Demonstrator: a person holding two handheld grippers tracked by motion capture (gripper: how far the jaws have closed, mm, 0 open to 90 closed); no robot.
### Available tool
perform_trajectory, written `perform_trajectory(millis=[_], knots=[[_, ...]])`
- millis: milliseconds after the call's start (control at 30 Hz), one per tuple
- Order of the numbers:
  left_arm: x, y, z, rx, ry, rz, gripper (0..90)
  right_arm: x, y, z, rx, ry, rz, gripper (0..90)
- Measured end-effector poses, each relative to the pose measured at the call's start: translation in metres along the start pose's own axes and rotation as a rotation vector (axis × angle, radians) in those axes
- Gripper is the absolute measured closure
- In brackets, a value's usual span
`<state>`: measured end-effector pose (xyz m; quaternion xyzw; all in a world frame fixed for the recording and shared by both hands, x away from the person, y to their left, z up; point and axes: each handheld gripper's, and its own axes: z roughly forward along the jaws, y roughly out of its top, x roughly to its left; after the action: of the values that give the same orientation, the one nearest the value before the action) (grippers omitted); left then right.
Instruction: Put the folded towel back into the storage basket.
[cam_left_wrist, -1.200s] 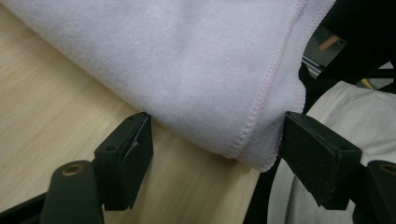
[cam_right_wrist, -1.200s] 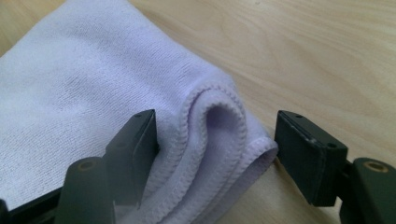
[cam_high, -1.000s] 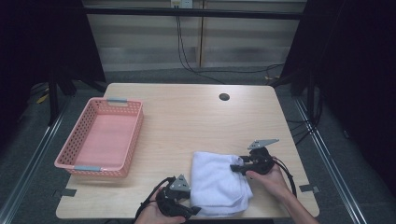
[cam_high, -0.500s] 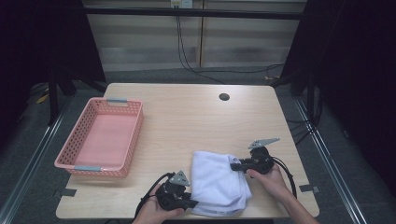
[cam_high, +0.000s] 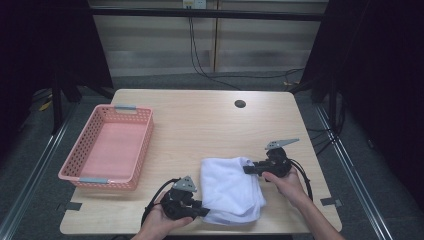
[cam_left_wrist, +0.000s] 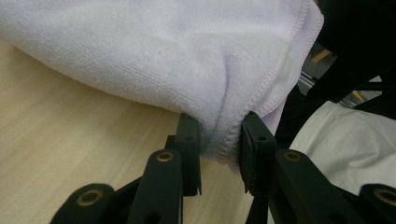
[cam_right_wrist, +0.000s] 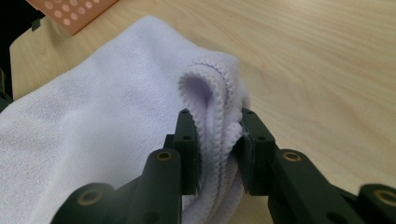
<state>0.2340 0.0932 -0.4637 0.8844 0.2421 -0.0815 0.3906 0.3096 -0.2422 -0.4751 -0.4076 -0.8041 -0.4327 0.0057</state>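
Towel (cam_high: 230, 187), pinched between each hand-held gripper (cam_high: 251, 169)

Probably lab: black curtains (cam_high: 75, 45), railed table (cam_high: 210, 125), cables (cam_high: 200, 55).

Not much moved tbh. Left gripper (cam_high: 204, 212) slid a bit farther from the pink basket (cam_high: 80, 159) w/ the near left corner of the white towel (cam_high: 230, 187) pinched in its jaws, so that corner now sits tucked in more and the towel's near edge looks narrower and more bunched. Right gripper (cam_high: 246, 169), on the far side from the basket, shifted only a hair, prob just a wobble.
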Motion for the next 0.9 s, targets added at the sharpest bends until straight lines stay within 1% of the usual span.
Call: perform_trajectory(millis=[33, 100, 133, 200, 300, 367, 400, 433, 533, 567, 633, 733, 800, 833, 900], knots=[[0.001, 0.002, -0.003, -0.002, 0.002, 0.008, 72.1, 0.000, 0.002, 0.000, -0.001, 0.005, -0.001, 71.9], [0.001, 0.004, -0.007, -0.018, -0.001, 0.011, 72.1, 0.000, 0.007, -0.002, -0.011, 0.014, -0.008, 72.0], [0.001, 0.005, -0.009, -0.018, 0.002, 0.014, 72.1, 0.000, 0.011, -0.003, -0.019, 0.025, -0.013, 71.9], [0.003, 0.007, -0.013, -0.034, 0.010, 0.008, 72.1, 0.000, 0.016, -0.005, -0.043, 0.043, -0.016, 71.9], [0.008, 0.011, -0.023, -0.062, 0.018, 0.001, 72.1, 0.000, 0.028, -0.008, -0.066, 0.048, -0.023, 72.0], [0.010, 0.014, -0.030, -0.077, 0.033, 0.001, 72.1, 0.002, 0.037, -0.009, -0.077, 0.049, -0.037, 72.0], [0.011, 0.015, -0.033, -0.084, 0.032, 0.000, 72.2, 0.003, 0.042, -0.008, -0.082, 0.049, -0.041, 72.0], [0.013, 0.017, -0.036, -0.086, 0.039, 0.007, 72.1, 0.004, 0.046, -0.008, -0.085, 0.050, -0.047, 72.0], [0.016, 0.020, -0.047, -0.107, 0.053, 0.008, 72.2, 0.005, 0.060, -0.004, -0.090, 0.049, -0.059, 72.0], [0.018, 0.020, -0.052, -0.122, 0.052, 0.006, 72.1, 0.006, 0.063, -0.003, -0.092, 0.049, -0.065, 72.0], [0.019, 0.022, -0.060, -0.128, 0.067, 0.009, 72.2, 0.008, 0.072, 0.000, -0.094, 0.051, -0.073, 72.1], [0.023, 0.024, -0.071, -0.146, 0.073, 0.008, 72.3, 0.012, 0.085, 0.004, -0.096, 0.054, -0.093, 72.1], [0.025, 0.025, -0.078, -0.151, 0.084, 0.009, 72.3, 0.014, 0.092, 0.006, -0.102, 0.056, -0.096, 72.1], [0.026, 0.025, -0.081, -0.162, 0.084, 0.002, 72.3, 0.015, 0.095, 0.007, -0.104, 0.061, -0.101, 72.1], [0.027, 0.026, -0.086, -0.163, 0.091, 0.006, 72.3, 0.016, 0.103, 0.009, -0.108, 0.067, -0.108, 72.1]])
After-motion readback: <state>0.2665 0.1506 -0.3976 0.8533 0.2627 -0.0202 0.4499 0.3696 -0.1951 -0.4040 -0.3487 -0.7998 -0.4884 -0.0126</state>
